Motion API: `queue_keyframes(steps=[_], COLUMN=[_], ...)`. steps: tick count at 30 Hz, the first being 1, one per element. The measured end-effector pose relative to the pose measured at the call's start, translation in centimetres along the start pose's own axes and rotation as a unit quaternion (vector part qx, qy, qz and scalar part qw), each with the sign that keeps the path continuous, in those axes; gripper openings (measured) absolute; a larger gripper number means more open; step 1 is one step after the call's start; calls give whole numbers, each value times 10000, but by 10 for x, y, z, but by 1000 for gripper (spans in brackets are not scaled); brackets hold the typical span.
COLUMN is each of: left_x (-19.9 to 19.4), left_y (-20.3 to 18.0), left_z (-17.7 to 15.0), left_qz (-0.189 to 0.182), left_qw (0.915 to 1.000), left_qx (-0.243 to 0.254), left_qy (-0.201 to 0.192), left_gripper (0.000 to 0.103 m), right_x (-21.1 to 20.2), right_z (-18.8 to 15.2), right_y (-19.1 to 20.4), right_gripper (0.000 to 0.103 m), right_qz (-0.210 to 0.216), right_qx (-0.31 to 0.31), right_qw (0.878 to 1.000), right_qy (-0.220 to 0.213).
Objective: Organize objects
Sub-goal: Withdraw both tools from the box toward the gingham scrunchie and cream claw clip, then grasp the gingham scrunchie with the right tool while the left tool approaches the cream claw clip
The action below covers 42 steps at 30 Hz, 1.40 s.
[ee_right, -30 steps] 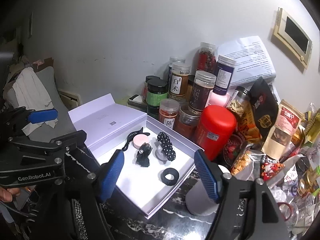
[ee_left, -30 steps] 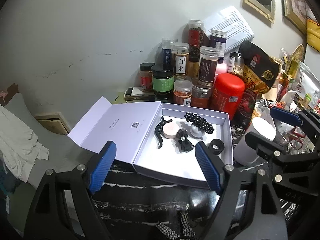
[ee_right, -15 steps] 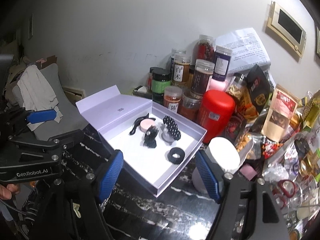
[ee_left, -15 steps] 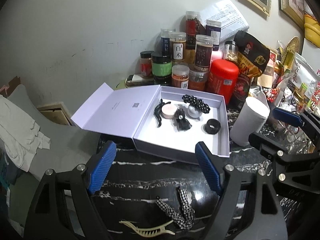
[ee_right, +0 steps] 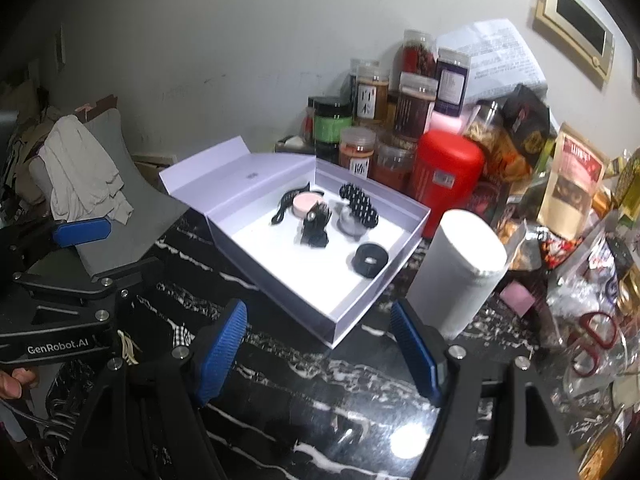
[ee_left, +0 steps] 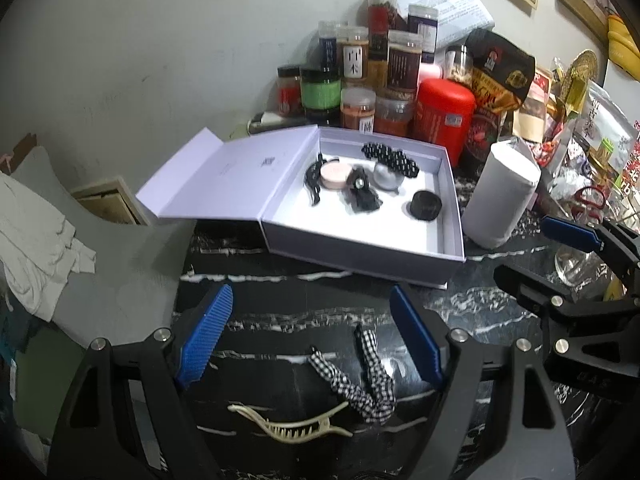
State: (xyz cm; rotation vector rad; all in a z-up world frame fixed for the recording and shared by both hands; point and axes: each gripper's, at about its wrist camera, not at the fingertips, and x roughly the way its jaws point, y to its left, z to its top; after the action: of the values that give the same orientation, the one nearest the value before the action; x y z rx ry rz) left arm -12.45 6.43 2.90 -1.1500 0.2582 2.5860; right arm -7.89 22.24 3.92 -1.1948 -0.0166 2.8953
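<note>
Several hair accessories are already laid in the open white box (ee_left: 360, 248) at the far side of the bench (ee_left: 280, 316), while a checked bow (ee_left: 360, 376) and a cream claw clip (ee_left: 292, 424) are left outside it, near. Both are framed between the spread, empty fingers of the left gripper (ee_left: 310, 340); the right gripper (ee_right: 320, 348) is likewise held apart and empty, its fingers framing bare bench just near of the box.

Between and beyond the right gripper's (ee_right: 320, 344) spread blue fingers (ee_right: 222, 350), nothing held, an open lilac cardboard box (ee_right: 376, 308) sits on the black marbled surface (ee_right: 320, 384); a white cylinder (ee_right: 456, 268) stands beyond the right-hand finger.
</note>
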Motion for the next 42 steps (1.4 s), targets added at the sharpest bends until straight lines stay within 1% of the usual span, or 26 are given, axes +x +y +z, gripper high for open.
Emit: queue_keyframes(steps=[5,16,20,28,36,42], left_x=[10,21,28,40,51,46], left_y=[0,1,5,18,36,51], left_z=[-17,-43,-53,-78,-102,-110], left_qz=[-44,-140,-185,-127,-73,-54], left_qw=[9998,9990,9983,9966,9941,9942], left_qx=[14,30,-59,-156,-295,-337], left_qy=[193,416,547,796,1038,1017], left_gripper=[80,80,80,80,81,81], right_x=[11,25,32,50,61,70], right_z=[-15,-39,-46,-60,-63,-61], right_y=[5,13,19,34,52,70], right_gripper=[76,76,76,76,76,76], right_qz=[70,148,210,380,585,870], right_qx=[16,40,33,-58,-84,-167], right_qw=[9998,9987,9981,9958,9939,9911], right_qy=[175,477,583,832,931,997])
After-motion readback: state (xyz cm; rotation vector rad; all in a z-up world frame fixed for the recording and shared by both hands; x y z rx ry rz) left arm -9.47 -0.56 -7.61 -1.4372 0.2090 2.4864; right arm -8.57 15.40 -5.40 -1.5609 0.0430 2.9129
